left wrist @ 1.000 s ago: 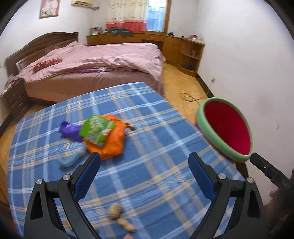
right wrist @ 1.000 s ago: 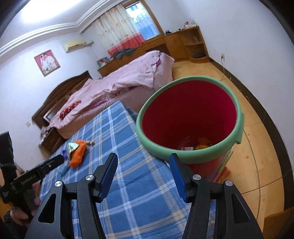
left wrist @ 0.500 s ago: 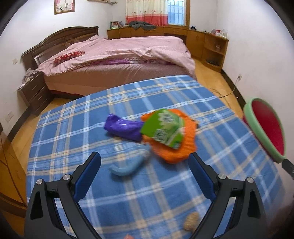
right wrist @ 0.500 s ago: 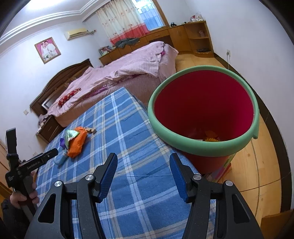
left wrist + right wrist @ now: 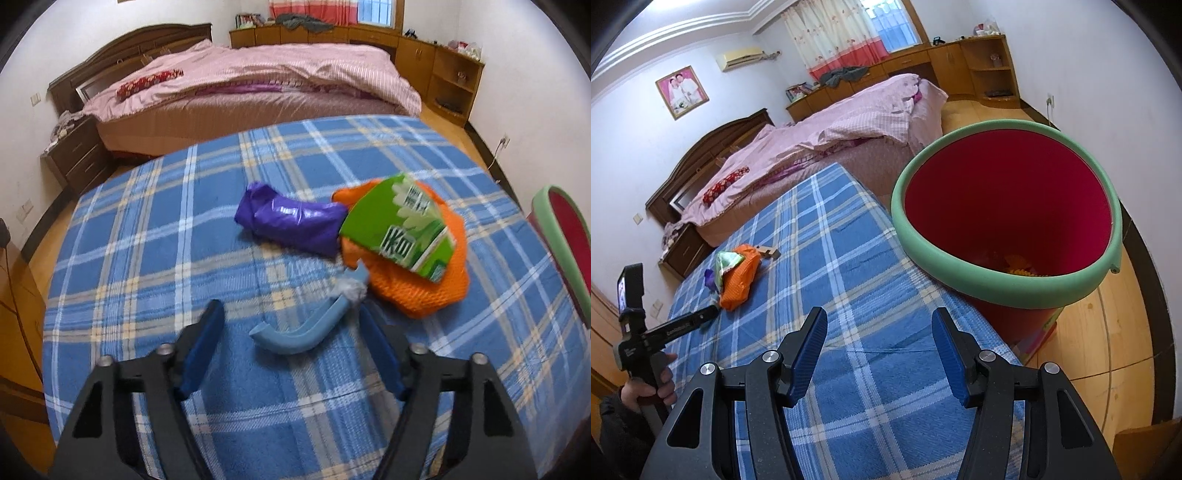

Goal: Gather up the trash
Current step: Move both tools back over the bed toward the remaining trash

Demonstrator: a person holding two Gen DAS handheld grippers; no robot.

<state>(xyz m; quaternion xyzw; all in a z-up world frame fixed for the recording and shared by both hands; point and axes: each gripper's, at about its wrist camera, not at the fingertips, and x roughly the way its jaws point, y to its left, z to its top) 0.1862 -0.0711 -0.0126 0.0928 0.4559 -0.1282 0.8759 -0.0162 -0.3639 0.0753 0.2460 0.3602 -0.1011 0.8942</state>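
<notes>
The left tool [image 5: 291,347] is held low over the surface [image 5: 147,229], which has a blue checked cloth on it. A hand [image 5: 646,387] grips its handle at the left edge of the right view. The tool points at the trash pile. Its two blue fingers [image 5: 201,350] are spread wide and hold nothing. A curved blue plastic piece [image 5: 295,332] lies flat on the cloth between them. I cannot tell if they touch it.

Just past that piece is a small gray fluffy bit [image 5: 351,290]. Next to it lies an orange net bag [image 5: 417,291] with a green wrapper [image 5: 399,229] on top. A shiny purple bag [image 5: 291,221] lies touching the left side of the green wrapper.

The right tool [image 5: 879,354] is held over the near end of the surface and points at the bin [image 5: 997,284]. Its fingers are spread apart too, and they hold nothing. The bin is red with a green rim. It stands on the wooden floor, right beside the surface. Some yellow and orange trash sits at its bottom.

A bed [image 5: 258,77] with a pink cover stands behind.
</notes>
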